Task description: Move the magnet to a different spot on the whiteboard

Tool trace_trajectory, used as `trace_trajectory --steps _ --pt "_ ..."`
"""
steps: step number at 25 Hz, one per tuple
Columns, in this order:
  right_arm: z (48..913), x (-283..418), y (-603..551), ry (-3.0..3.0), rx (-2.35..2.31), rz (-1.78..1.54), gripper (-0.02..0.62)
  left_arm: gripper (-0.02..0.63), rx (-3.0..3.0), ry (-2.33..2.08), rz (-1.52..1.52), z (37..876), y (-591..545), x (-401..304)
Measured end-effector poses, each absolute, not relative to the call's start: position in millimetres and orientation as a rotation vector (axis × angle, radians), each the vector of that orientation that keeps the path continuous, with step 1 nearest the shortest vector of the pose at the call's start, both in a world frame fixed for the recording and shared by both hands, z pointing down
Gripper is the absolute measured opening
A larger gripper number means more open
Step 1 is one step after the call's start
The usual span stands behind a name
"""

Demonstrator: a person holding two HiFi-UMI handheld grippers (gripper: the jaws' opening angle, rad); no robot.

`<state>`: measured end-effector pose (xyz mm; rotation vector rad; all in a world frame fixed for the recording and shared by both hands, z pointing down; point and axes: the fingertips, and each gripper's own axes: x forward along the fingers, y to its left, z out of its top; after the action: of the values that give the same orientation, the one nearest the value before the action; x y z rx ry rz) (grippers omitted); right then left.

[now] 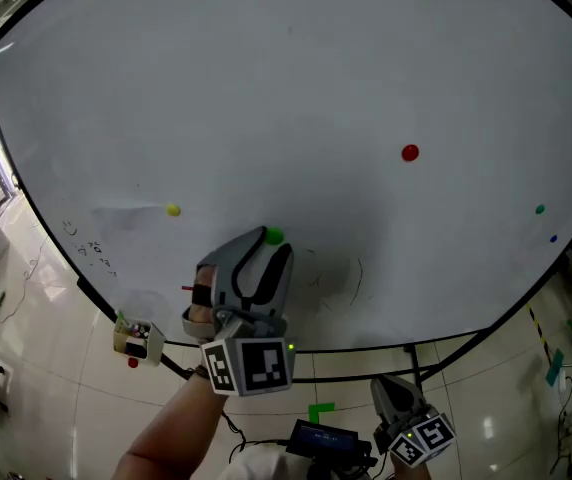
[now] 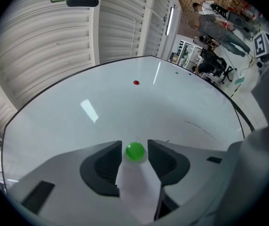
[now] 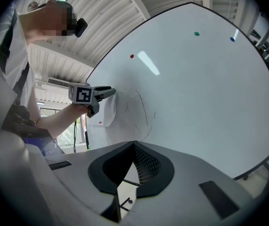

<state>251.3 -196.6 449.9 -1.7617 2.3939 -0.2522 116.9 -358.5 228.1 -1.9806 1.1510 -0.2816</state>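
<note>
Reaching to the large white whiteboard (image 1: 286, 88), I have my left tool (image 2: 134, 143) at the small round green magnet (image 2: 135, 151). The magnet sits on the lower part of the whiteboard, a little left of its middle and not far above its bottom edge. I judge that the task is only at its first step: the magnet lies flat on the whiteboard, and lifting it, carrying it and setting it down on another bare place are all left to do.

The two jaws of my left tool stand a little apart, one on each side of the magnet. I see a thin pale gap on both sides, so I think they are around it and not yet pressed on it. The tips are very near the surface of the whiteboard.

My right tool (image 3: 133, 144) is low, below the bottom edge of the whiteboard and away from its surface. Its jaws are together and nothing is between them.

A round red magnet (image 1: 410, 152) in the right half of the whiteboard and a round yellow magnet (image 1: 173, 209) in its left half are not touched.
</note>
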Motion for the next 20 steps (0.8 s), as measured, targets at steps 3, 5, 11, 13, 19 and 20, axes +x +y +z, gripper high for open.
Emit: trace_trajectory --steps 3,5,11,13,19,20 --pt "450 255 -191 2.397 -1.756 -0.249 0.031 0.207 -2.008 1.153 -0.267 227 -351 121" --pt "453 260 -182 2.390 -1.762 -0.253 0.031 0.206 -2.037 1.102 -0.195 223 -338 132" --pt "454 257 -166 2.450 -1.691 -0.261 0.031 0.159 -2.152 1.073 -0.157 239 -311 133" --pt "453 262 -148 2.451 -1.705 -0.279 0.029 0.130 -2.168 1.044 -0.216 253 -297 138" --pt "451 279 -94 2.437 -1.708 -0.304 0.031 0.050 -2.339 0.986 -0.257 284 -242 152" --pt "450 284 -87 2.438 -1.704 -0.311 0.029 0.040 -2.396 0.977 -0.260 290 -236 156"
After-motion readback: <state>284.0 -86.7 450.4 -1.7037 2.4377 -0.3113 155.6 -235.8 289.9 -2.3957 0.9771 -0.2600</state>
